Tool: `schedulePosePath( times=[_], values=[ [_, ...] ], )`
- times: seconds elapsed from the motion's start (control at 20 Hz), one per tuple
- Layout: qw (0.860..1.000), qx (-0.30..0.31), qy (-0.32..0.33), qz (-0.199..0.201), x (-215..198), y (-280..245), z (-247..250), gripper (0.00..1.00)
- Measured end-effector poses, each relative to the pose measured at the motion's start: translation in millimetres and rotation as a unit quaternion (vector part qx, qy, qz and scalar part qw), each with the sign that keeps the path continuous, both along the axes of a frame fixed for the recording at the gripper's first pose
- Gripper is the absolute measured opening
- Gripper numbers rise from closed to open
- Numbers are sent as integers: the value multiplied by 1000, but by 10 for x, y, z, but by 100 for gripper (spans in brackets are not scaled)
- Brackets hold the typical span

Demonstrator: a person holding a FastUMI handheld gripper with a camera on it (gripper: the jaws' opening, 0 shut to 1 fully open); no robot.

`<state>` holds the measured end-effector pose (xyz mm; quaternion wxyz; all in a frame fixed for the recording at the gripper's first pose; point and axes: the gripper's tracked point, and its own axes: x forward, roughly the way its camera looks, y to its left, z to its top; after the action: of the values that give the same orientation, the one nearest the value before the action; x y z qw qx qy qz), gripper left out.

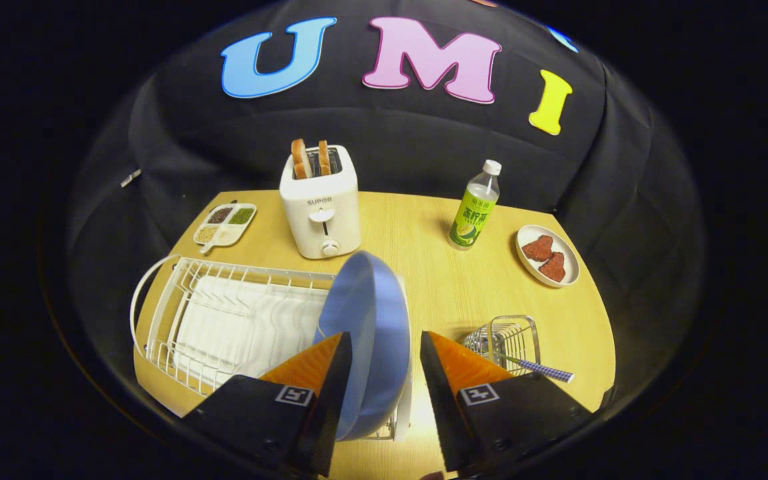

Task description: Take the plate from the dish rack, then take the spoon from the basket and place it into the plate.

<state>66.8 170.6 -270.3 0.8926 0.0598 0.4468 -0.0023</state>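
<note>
a black cloth wall closes the booth beyond the hand-held gripper, hanging in folds right down to the far edge of the worktop. the worktop [424, 280] is pale wood grain, well lit, and its far edge curves round behind everything ahead of the fingers. the broadest bare stretch lies ahead and to the right of the fingers, between the blue plate and the things further out.

the white wire dish rack [224, 320] sits ahead and to the left of the fingers, reaching close to the worktop's near left edge, with a white tray under its wires. the blue plate [367, 333] stands on edge at the rack's right end, between the fingers of the hand-held gripper [384, 343]. the fingers are spread apart; the left one lies against the plate's back, the right one stands clear of its face with bare wood in the gap.

beyond the plate stands a white toaster [321, 210] with two slices up. left of it lies a divided snack dish [225, 225]. a green-labelled bottle [474, 207] stands beyond and to the right, and further right a small plate of red pieces [547, 255] near the edge. just right of the right finger is the wire basket [504, 337], with the spoon [541, 369] leaning out, its checked handle pointing right.
</note>
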Motion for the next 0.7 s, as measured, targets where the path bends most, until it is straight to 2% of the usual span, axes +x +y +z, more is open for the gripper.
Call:
schedulePosePath(
  times=[0.15,0.35,0.7],
  values=[
    [1000,-17,20,-3,-15,30,-122,46],
    [999,-26,25,-11,31,98,-96,35],
    [996,-85,-20,8,203,52,202,30]
  ],
)
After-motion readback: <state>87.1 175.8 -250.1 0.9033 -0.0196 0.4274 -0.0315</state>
